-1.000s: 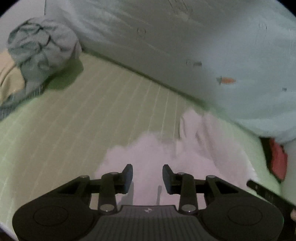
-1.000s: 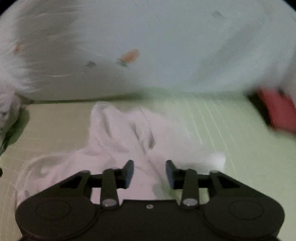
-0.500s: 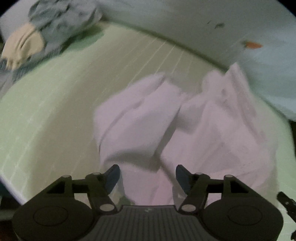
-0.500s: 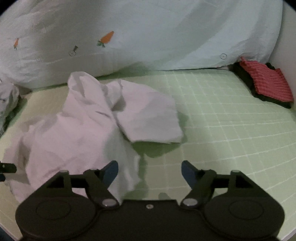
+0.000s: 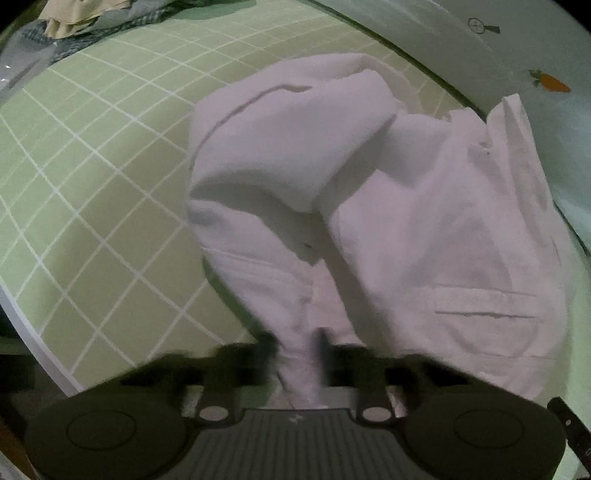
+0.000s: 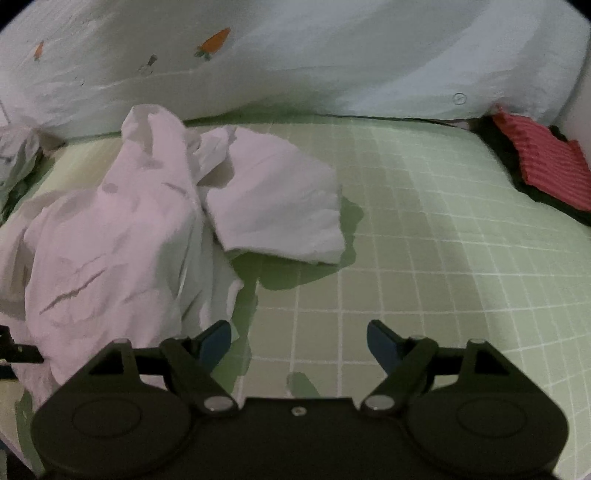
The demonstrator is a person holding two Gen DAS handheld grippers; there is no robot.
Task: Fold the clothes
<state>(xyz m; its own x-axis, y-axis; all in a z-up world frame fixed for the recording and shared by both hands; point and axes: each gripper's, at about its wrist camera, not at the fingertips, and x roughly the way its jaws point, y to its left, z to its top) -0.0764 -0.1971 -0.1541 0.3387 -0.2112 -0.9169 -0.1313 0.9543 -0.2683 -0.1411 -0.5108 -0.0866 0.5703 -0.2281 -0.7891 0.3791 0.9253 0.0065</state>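
Observation:
A crumpled white pair of shorts (image 5: 424, 229) lies on the green checked bed sheet (image 5: 92, 177); a welt pocket shows on its right half. My left gripper (image 5: 295, 347) is shut on a pinch of the waist fabric at the near edge, its fingers blurred. In the right wrist view the same white shorts (image 6: 122, 236) lie to the left, one leg flopped out to the right. My right gripper (image 6: 299, 339) hangs wide open over bare sheet just right of the cloth, holding nothing.
A pale blue duvet with carrot prints (image 6: 332, 55) lines the far side. A red and black folded cloth (image 6: 539, 162) lies at the far right. Grey and beige clothes (image 5: 74, 18) are heaped at the far left. The bed's near edge (image 5: 26, 317) is close.
My left gripper went from open above the shorts to shut on the waist fabric. My right gripper, nearly shut over the cloth a second ago, opened wide and sits right of it.

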